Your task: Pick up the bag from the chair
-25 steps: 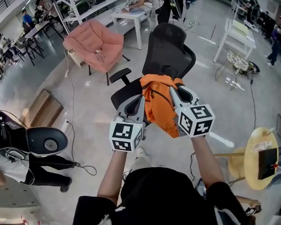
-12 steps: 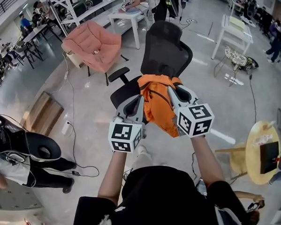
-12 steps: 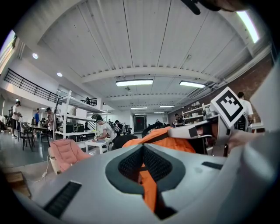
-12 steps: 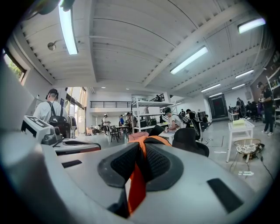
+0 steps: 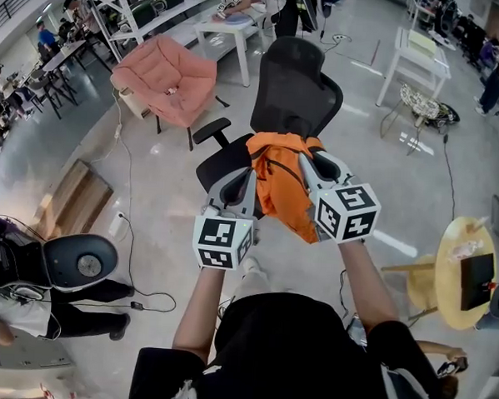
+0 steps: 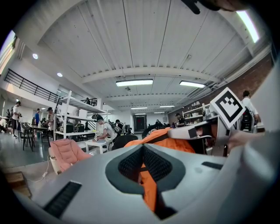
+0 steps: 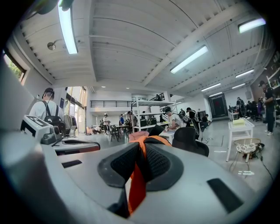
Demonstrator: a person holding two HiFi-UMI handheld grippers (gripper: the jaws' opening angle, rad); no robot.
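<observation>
Head view: the orange bag (image 5: pixel 277 181) hangs between the two grippers, over the seat of the black office chair (image 5: pixel 296 76) and in front of its backrest; whether its lower edge is clear of the seat cannot be told. At the bag's left side, the left gripper (image 5: pixel 247 179) has its jaws closed on a fold of orange fabric (image 6: pixel 148 183), as the left gripper view shows. At the bag's right side, the right gripper (image 5: pixel 308 166) has its jaws nearly together, pinching a thin orange strap (image 7: pixel 134 186), as the right gripper view shows. The bag sags and creases, so it is judged soft, light and limp. It will likely droop and swing, and thin cloth may slip from a shallow pinch. Straps and seamed edges look the surest holds. Beyond the chair stand a pink armchair (image 5: pixel 168 78) and a white table (image 5: pixel 233 27).
</observation>
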